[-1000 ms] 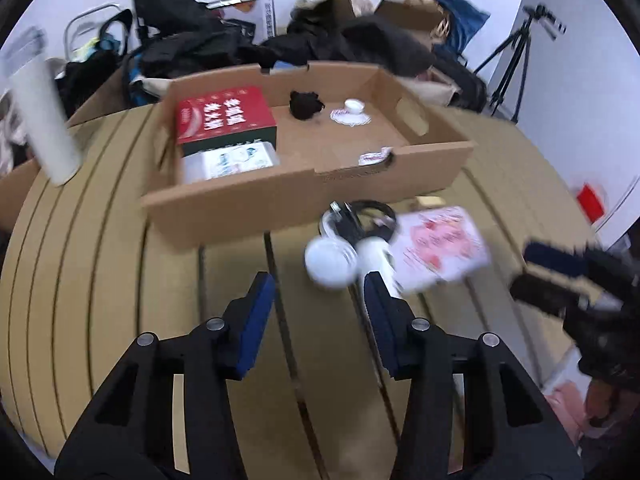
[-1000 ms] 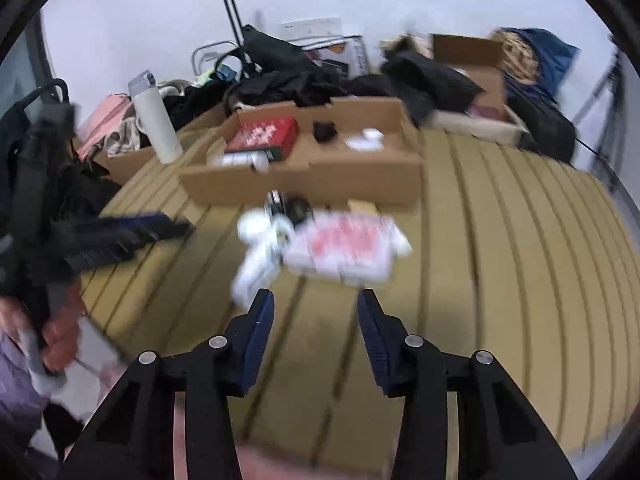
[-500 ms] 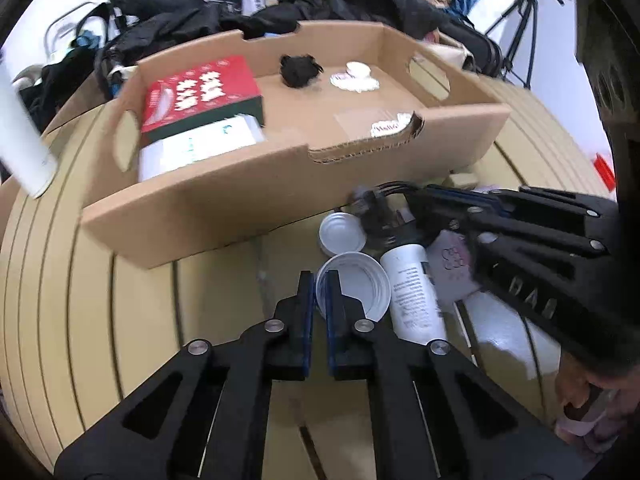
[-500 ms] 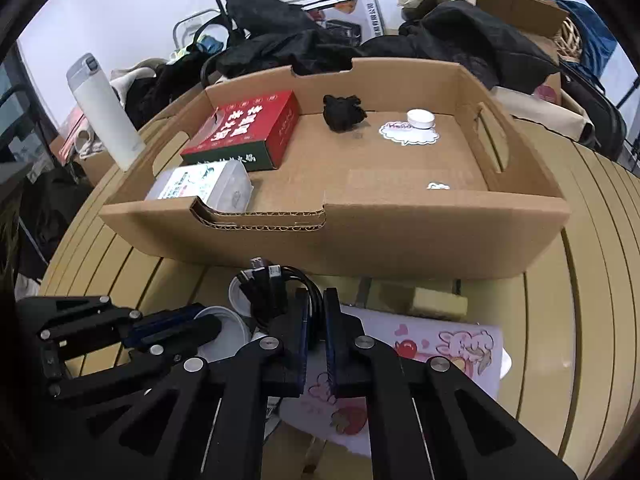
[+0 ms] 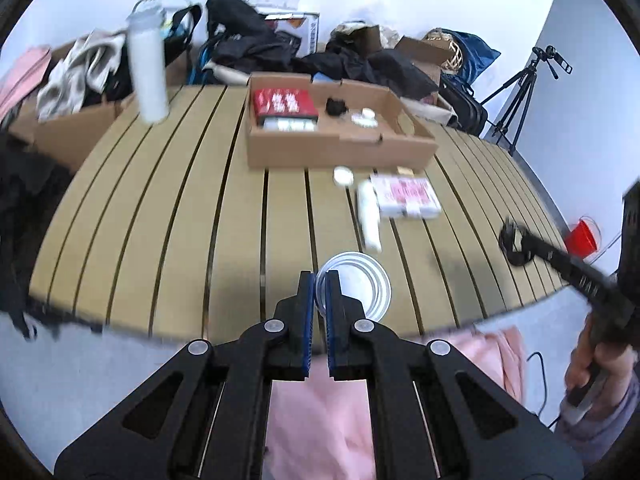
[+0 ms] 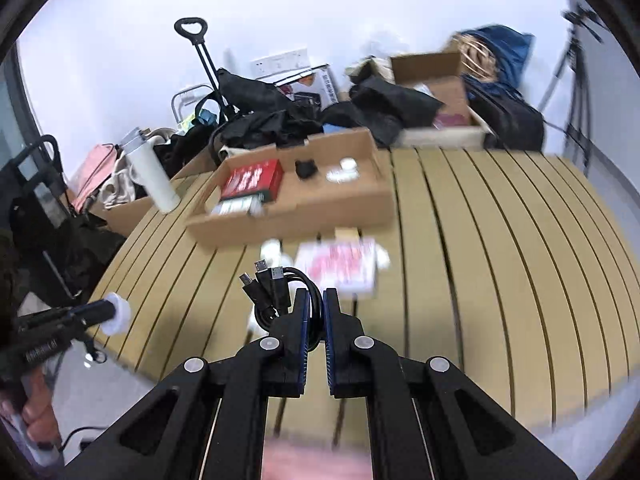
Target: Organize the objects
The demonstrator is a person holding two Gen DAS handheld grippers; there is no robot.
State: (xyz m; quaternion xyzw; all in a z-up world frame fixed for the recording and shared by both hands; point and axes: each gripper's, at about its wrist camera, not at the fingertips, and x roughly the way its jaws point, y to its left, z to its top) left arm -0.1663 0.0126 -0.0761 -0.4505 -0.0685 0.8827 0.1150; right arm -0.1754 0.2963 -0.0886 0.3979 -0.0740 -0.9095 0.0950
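Observation:
My left gripper (image 5: 319,280) is shut on the rim of a clear round lid (image 5: 360,286), held above the near edge of the wooden table (image 5: 180,220). My right gripper (image 6: 315,300) is shut on a coiled black cable (image 6: 276,288) with several plugs, lifted over the table. On the table lie a white bottle (image 5: 369,216), a small white cap (image 5: 343,176) and a pink patterned packet (image 5: 404,200). Behind them stands an open cardboard box (image 5: 340,148) holding a red box (image 5: 284,103), a black object and small white items.
A tall white flask (image 5: 146,72) stands at the table's back left. Bags, clothes and boxes pile behind the table. A tripod (image 5: 520,92) stands at right. A red cup (image 5: 582,236) is beyond the right edge. Pink cloth (image 5: 320,420) lies below the near edge.
Both grippers have pulled back and up from the objects by the box, the left carrying the clear lid, the right carrying the black cable. The bottle, cap and packet stay on the table.

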